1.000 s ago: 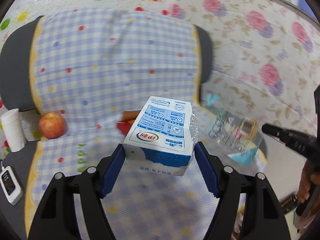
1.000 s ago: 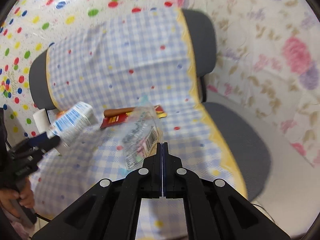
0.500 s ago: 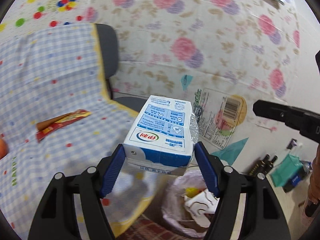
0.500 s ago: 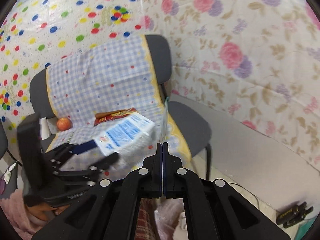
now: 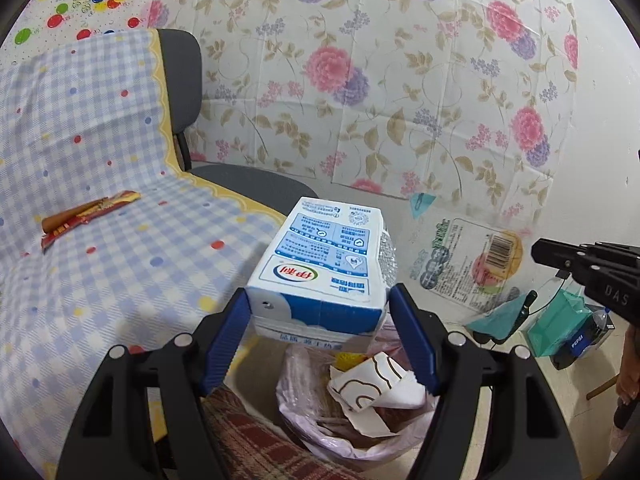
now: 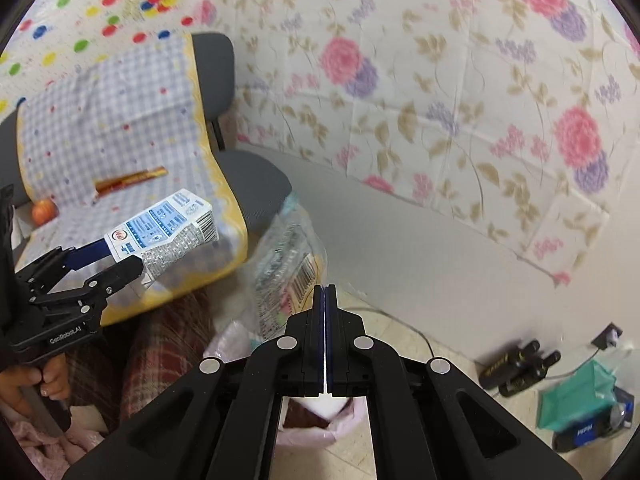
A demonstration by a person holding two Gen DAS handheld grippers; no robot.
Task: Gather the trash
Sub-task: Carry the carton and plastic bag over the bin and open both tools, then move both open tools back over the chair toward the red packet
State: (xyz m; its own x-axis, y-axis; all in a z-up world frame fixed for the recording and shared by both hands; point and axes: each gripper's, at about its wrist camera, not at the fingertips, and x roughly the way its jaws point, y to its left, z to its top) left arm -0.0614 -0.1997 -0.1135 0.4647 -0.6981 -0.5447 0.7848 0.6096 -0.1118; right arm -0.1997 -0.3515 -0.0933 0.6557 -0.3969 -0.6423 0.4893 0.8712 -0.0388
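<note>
My left gripper [image 5: 320, 312] is shut on a blue and white milk carton [image 5: 320, 264] and holds it in the air above a trash bin lined with a pink bag [image 5: 316, 432]. The carton also shows in the right wrist view [image 6: 160, 232], held by the left gripper [image 6: 116, 260]. My right gripper [image 6: 325, 292] is shut on a clear plastic wrapper [image 6: 288, 264] that hangs over the bin [image 6: 320, 424]. The wrapper [image 5: 464, 264] and right gripper [image 5: 538, 254] also show in the left wrist view, to the carton's right.
A grey chair with a checked blue cloth [image 5: 92, 200] stands left of the bin. A red sausage packet [image 5: 88, 216] lies on it, and an apple [image 6: 43, 212]. A green bag with a Pepsi bottle [image 6: 588, 420] and black devices [image 6: 516, 368] lie on the floor at right.
Both grippers have swung from above the chair seat to the right, over the trash bin, each still holding its item. The bin now shows fuller below them.
</note>
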